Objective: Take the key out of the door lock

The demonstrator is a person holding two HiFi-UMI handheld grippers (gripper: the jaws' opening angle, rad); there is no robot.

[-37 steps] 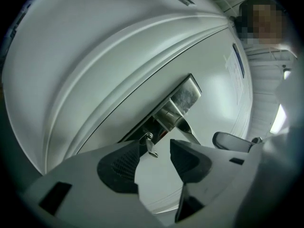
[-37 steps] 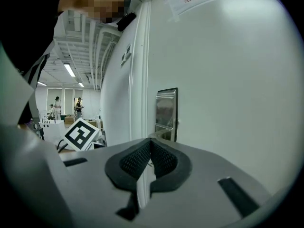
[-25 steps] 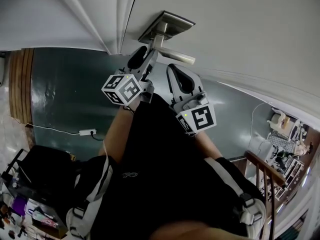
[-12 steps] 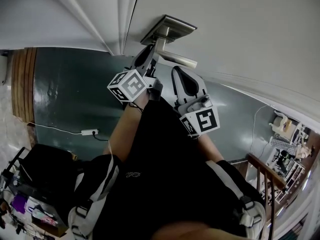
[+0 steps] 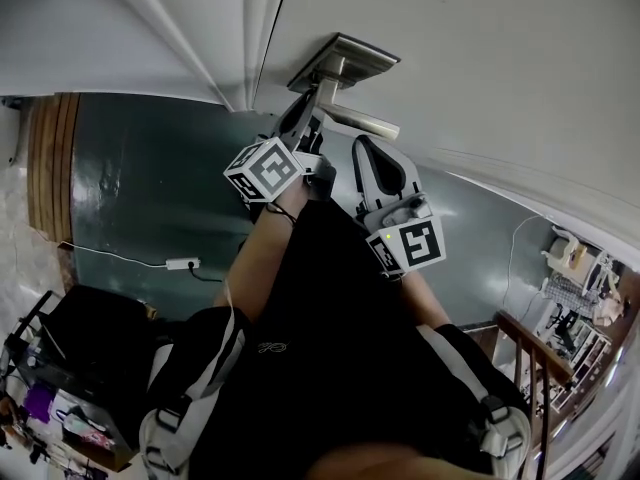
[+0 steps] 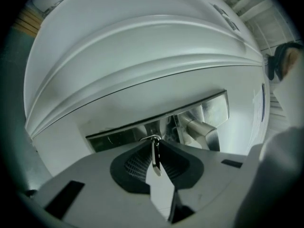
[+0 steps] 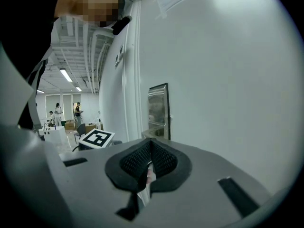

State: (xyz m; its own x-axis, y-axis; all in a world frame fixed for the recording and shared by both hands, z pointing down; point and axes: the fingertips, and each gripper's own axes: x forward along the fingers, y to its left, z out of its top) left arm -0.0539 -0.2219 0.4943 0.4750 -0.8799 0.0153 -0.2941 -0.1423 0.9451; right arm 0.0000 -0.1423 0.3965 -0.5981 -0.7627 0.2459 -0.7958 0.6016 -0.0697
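Note:
A thin metal key (image 6: 155, 159) hangs edge-on from the lock in the steel lock plate (image 6: 116, 137) on the white door (image 5: 480, 58). My left gripper (image 6: 155, 148) sits right under the plate, its jaws closing, and the ribbed pads (image 6: 135, 163) pinch the key between them. In the head view the left gripper (image 5: 305, 133) reaches up beneath the door handle (image 5: 352, 120), and the key itself is hidden there. My right gripper (image 5: 365, 153) hangs just to the right, below the handle, shut with nothing held; its pads (image 7: 135, 160) meet.
The door frame (image 5: 245, 38) runs left of the lock plate (image 5: 343, 60). A dark green floor (image 5: 140, 178) lies below, with a white cable and power strip (image 5: 180, 264). A wooden railing (image 5: 530, 353) stands at the lower right. People stand far off (image 7: 58, 110).
My left gripper has moved up and right to the lock plate and its jaws have closed round the key. The right gripper has shifted slightly right alongside it.

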